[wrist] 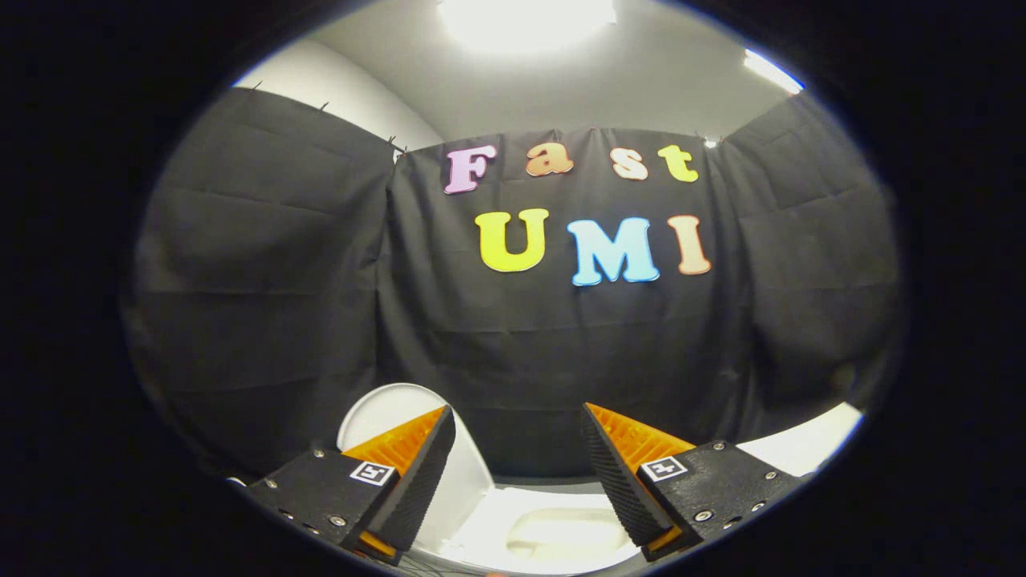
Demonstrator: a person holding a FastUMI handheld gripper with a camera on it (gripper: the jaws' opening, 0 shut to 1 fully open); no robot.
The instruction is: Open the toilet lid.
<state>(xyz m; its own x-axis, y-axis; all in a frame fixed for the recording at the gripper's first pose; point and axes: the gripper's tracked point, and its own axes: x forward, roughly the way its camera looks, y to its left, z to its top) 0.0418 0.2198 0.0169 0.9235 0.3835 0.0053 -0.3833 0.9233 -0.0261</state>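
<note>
A white toilet sits low, beyond and below my fingers. Its lid stands raised, leaning back behind my left finger against the black cloth wall. The oval seat and bowl lie uncovered between and under the fingertips. My gripper is open, held above the toilet, with a wide gap and nothing between its fingers. The left fingertip overlaps the lid in the view; whether it touches the lid I cannot tell.
Black cloth walls the booth on three sides close behind the toilet. A white surface shows at the right, beyond the right finger. Bright ceiling lights shine overhead.
</note>
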